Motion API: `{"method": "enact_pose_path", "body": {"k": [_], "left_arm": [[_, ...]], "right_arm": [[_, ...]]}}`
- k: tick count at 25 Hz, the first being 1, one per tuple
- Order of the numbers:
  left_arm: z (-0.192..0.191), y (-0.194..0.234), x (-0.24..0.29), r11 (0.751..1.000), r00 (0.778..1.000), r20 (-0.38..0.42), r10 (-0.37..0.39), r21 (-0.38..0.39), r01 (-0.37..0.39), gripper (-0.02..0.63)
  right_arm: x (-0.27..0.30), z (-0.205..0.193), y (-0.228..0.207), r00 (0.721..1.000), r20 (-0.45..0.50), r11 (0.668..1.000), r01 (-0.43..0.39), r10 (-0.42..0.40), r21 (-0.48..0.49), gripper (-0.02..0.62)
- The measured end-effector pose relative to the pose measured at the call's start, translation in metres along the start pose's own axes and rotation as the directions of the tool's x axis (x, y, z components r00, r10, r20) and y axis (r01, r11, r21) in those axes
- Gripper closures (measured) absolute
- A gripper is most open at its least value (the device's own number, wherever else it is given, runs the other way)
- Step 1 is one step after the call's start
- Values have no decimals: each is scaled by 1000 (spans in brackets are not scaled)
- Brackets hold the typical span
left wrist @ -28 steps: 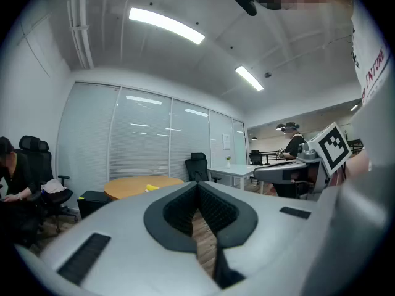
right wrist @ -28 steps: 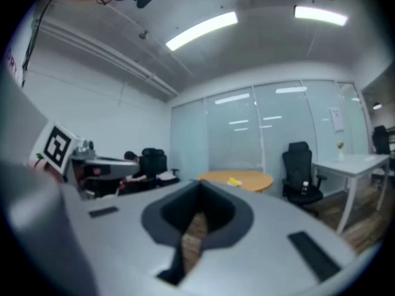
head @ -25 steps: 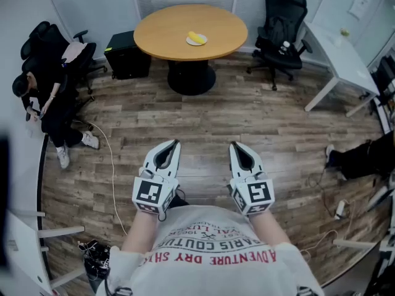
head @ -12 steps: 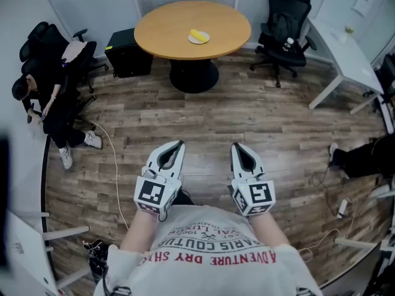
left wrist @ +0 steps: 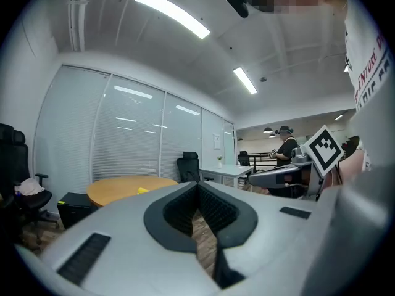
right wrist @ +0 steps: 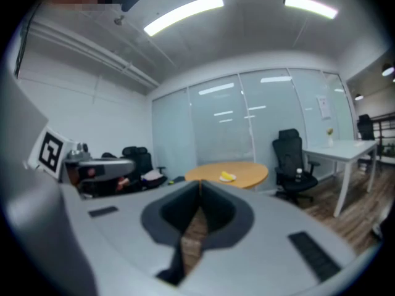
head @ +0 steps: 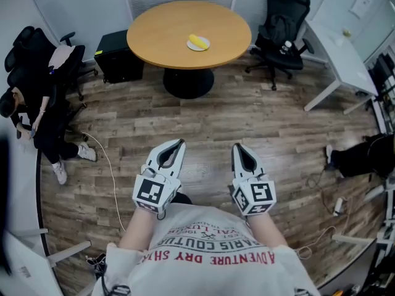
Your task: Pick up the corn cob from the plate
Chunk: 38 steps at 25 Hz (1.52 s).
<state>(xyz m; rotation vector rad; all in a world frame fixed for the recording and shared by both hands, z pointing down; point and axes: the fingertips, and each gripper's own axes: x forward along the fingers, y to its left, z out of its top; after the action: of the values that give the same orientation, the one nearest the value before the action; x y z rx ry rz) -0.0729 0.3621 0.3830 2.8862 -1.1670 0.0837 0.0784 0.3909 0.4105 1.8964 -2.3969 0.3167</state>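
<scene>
Watching from above in the head view, the person has both tools held out level in front of their chest over the wood floor (head: 259, 116). The left gripper (head: 178, 143) and right gripper (head: 237, 147) are side by side and neither is carrying anything. The corn cob (head: 197, 41) is way across the room, lying on a small white plate (head: 204, 45) on the round counter (head: 160, 29), well apart from both grippers. There's a black office chair (head: 282, 18) to the right of it, a white counter (head: 336, 49) further right, and someone sitting off at the left edge (head: 38, 113). In the left gripper view, the left gripper (left wrist: 197, 184) has its fingers pressed together with nothing between them. The round counter (left wrist: 117, 189) sits off to the left with a yellow bit of corn cob (left wrist: 143, 190) on it, and the right gripper (left wrist: 285, 175) pokes in from the right. In the right gripper view it's the same deal. The right gripper (right wrist: 200, 183) has its fingers closed tight on nothing, with the corn cob (right wrist: 227, 176) on its plate (right wrist: 229, 179) on the round counter (right wrist: 247, 173) straight ahead in the distance, and the black office chair (right wrist: 290, 159) beside it.
</scene>
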Motion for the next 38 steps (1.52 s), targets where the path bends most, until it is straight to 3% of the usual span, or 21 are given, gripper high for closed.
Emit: {"method": "enact_pose_path", "body": {"k": [6, 12, 19, 25, 31, 38], "left_arm": [[7, 90, 22, 1000, 1000, 18, -8, -14, 8, 574], [-3, 167, 27, 999, 999, -13, 30, -29, -30, 574], [-21, 211, 50, 991, 992, -50, 118, -65, -121, 573], [-21, 238, 97, 973, 974, -55, 220, -63, -224, 574], [-9, 252, 180, 948, 949, -45, 313, -51, -315, 574], [-3, 248, 291, 938, 940, -45, 339, -58, -341, 573]], "right_arm": [[75, 18, 24, 999, 2, 999, 39, -39, -21, 566], [137, 18, 43, 998, -30, 998, 55, -56, -14, 566], [199, 16, 30, 997, -72, 1000, -9, 10, 13, 566], [262, 24, -8, 993, -66, 996, -94, 94, 5, 566], [330, 50, -75, 983, -63, 984, -177, 175, -25, 566], [394, 69, -162, 966, -105, 969, -243, 237, -48, 566]]}}
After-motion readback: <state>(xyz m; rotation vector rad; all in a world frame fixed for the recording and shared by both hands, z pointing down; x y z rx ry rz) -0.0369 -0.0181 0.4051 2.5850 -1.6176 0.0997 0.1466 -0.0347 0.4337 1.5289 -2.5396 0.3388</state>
